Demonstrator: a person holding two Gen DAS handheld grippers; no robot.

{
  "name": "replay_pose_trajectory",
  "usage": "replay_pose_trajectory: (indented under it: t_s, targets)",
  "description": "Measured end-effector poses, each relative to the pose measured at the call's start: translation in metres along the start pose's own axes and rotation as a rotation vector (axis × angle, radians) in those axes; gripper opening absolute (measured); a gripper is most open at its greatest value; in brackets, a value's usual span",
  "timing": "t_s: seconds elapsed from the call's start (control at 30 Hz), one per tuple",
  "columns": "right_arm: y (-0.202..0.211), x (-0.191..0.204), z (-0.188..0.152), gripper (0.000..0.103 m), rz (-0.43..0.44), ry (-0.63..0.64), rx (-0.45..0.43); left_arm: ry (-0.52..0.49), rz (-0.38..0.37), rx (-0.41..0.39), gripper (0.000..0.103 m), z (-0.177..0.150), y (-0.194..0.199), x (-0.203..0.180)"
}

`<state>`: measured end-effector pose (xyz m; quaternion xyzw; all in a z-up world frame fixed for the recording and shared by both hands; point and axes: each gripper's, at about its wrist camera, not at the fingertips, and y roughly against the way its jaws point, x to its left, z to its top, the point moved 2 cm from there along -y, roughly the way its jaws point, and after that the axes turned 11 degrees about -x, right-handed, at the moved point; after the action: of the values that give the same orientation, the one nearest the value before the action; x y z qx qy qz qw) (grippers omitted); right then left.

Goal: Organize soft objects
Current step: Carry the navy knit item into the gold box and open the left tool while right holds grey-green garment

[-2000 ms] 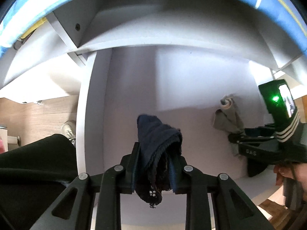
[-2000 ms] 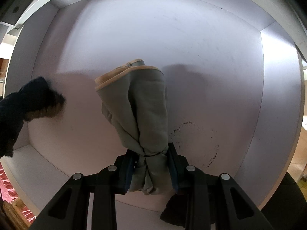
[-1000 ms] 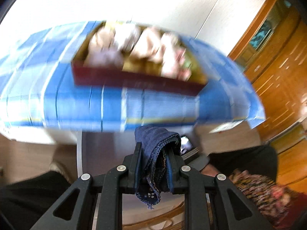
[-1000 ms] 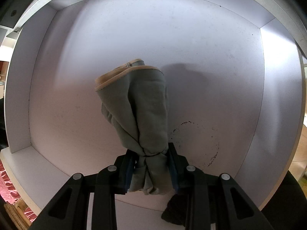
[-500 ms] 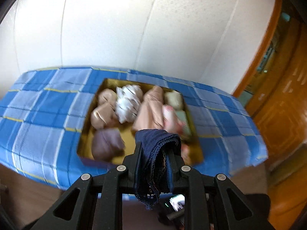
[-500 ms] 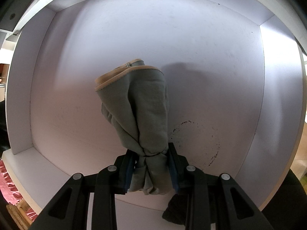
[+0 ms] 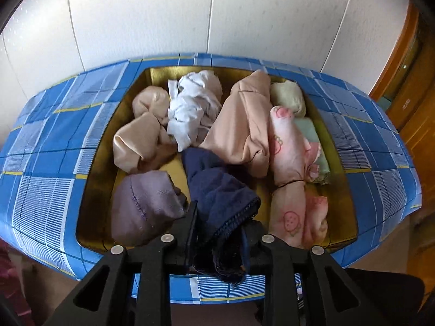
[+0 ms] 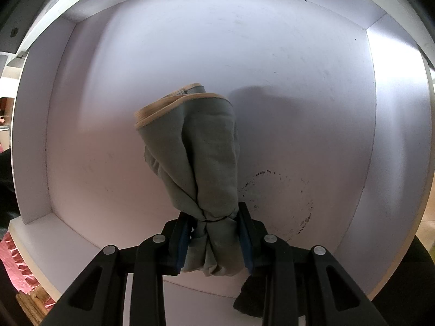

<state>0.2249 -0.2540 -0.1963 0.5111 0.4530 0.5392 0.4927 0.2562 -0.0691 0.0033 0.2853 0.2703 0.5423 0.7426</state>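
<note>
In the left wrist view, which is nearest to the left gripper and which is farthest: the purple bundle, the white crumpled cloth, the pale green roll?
1. Purple bundle, just left of the left gripper.
2. White crumpled cloth, middle of the box, toward the back.
3. Pale green roll, back right corner.

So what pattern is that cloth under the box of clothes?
Blue checks with white stripes and thin yellow lines on the cloth, best seen from the left wrist.

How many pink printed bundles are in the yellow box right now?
2: one pink printed bundle mid-right, leaning on the tan one, another at the front-right corner of the yellow box. Others may be buried.
</note>
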Motion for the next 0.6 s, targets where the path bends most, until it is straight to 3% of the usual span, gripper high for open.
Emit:
replay_pose_trajectory:
  t_s: [0.1,0.13,0.17,0.3,0.37,0.43,0.5,0.6]
  targets:
    - [0.0,0.0,-0.001,0.032,0.0,0.002,-0.001,0.042,-0.013,-0.007,0.055,0.006,-0.001,0.006]
    - [-0.001,0.0,-0.001,0.032,0.0,0.003,-0.001,0.054,-0.015,-0.011,0.071,0.007,-0.001,0.008]
    - [-0.001,0.0,-0.001,0.032,0.0,0.003,-0.001,0.061,-0.023,-0.014,0.074,0.008,0.001,0.009]
    - [-0.001,-0.001,-0.002,0.032,0.004,-0.002,-0.002,0.015,-0.001,-0.048,0.069,0.007,0.016,0.004]
    - [-0.001,-0.002,-0.002,0.032,0.003,0.0,-0.002,-0.018,0.01,-0.071,0.059,0.004,0.023,0.0]
    - [-0.001,-0.002,-0.003,0.032,0.004,-0.001,-0.002,-0.045,0.018,-0.076,0.059,0.002,0.028,-0.004]
    - [-0.001,-0.003,-0.003,0.032,0.006,-0.003,-0.002,-0.076,0.037,-0.06,0.057,-0.001,0.026,-0.007]
    - [-0.002,-0.004,-0.003,0.032,0.007,-0.005,-0.002,-0.047,-0.011,0.013,0.056,-0.006,0.009,-0.009]
